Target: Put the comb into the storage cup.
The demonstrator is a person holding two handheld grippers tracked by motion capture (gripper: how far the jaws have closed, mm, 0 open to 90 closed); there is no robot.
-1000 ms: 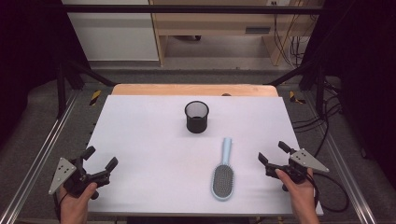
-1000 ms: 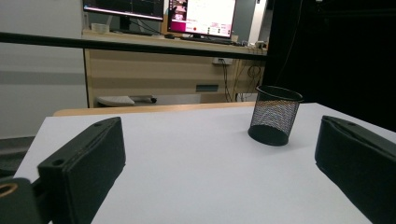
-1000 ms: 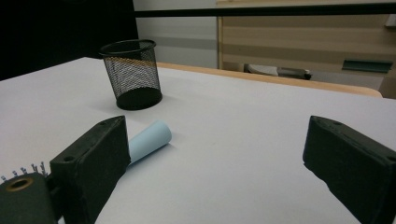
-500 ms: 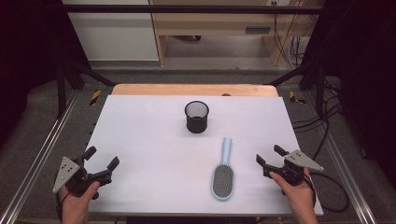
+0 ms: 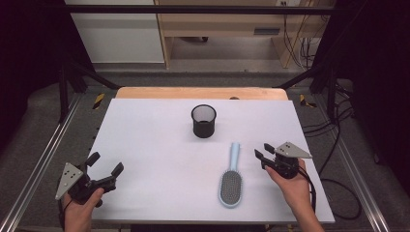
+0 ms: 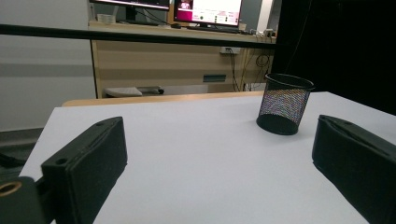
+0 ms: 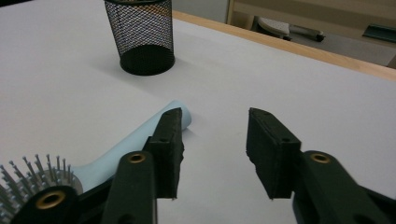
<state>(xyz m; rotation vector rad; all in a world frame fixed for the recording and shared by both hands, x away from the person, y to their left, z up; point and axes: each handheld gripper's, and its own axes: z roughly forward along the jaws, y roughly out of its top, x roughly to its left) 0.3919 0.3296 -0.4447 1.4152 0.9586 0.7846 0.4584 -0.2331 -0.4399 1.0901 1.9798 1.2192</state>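
White, smooth counter with a wooden far edge: at its near-left corner the left gripper gapes wide, empty. Mid-counter stands a black mesh cup. Nearer lies a pale-blue, bristled hairbrush, and just beside it the right gripper, parted.

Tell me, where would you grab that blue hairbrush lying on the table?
Probably by the handle of the hairbrush, closing across its narrow width. It lies flat with bristles up, handle pointing toward the mesh cup, and the wide bristly head offers poorer purchase. The right gripper, open just beside the handle, could come in from that side.
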